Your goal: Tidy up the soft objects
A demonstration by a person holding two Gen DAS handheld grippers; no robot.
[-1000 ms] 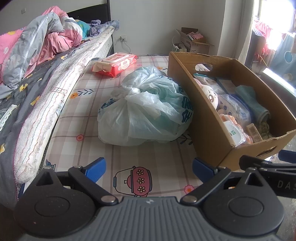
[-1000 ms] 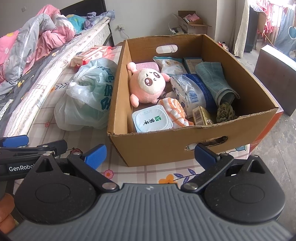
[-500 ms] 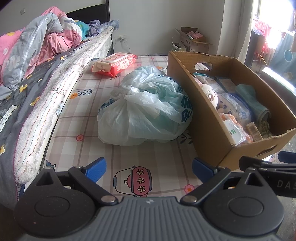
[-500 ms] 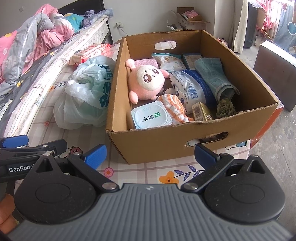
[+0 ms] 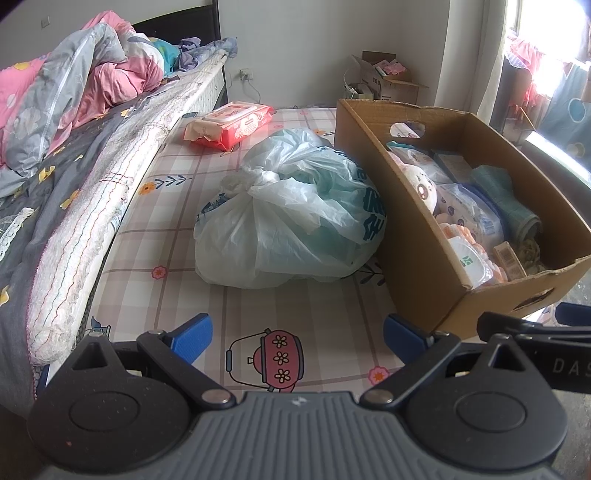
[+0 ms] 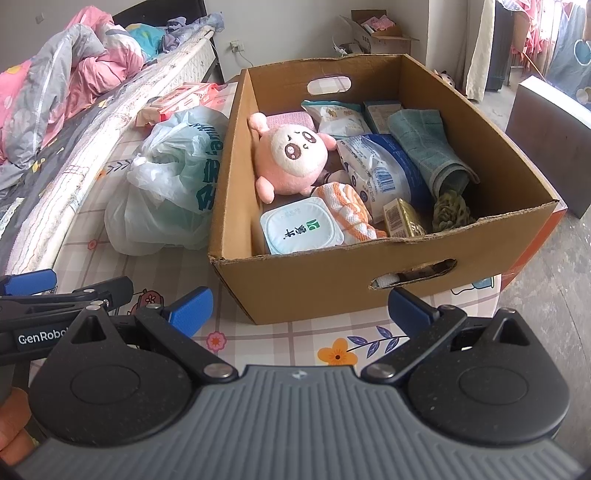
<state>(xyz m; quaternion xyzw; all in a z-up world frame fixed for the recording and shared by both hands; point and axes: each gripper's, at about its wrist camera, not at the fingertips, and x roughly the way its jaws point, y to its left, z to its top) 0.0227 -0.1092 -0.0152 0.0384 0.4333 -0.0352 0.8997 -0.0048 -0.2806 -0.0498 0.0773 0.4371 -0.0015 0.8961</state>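
A cardboard box stands on a patterned mat; it also shows in the left wrist view. Inside lie a pink plush toy, a teal towel, an orange-striped cloth, wipe packs and a white tub. A tied plastic bag sits left of the box. My left gripper is open and empty, near the mat's front. My right gripper is open and empty, just before the box's front wall.
A red wipes pack lies at the back of the mat. A bed with rumpled pink and grey quilts runs along the left. A small open carton stands by the far wall. A dark cabinet is at the right.
The right wrist view has risen and tilted down, so the box sits a little nearer and more from above. The left gripper has barely moved.
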